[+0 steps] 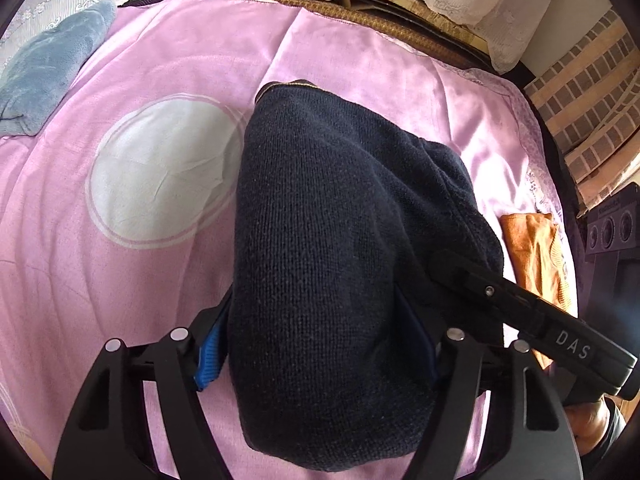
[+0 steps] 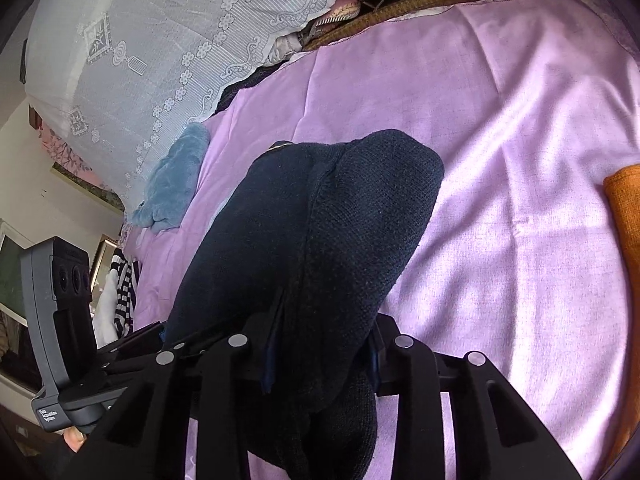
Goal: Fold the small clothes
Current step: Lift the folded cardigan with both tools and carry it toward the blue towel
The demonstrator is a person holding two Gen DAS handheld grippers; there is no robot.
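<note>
Bedroom: pink bedsheet [image 1: 168,264], lace-covered pillows [image 2: 160,40]

Pink sheet [image 1: 168,60], lace cover [image 2: 160,40], perhaps a speaker [image 1: 610,232]

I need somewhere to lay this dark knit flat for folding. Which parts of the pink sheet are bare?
Widest bare stretch of the pink sheet: between the dark knit and the orange cloth. Another: around the white circle print, between the knit and the blue fleece. Crowded near the striped clothes.
</note>
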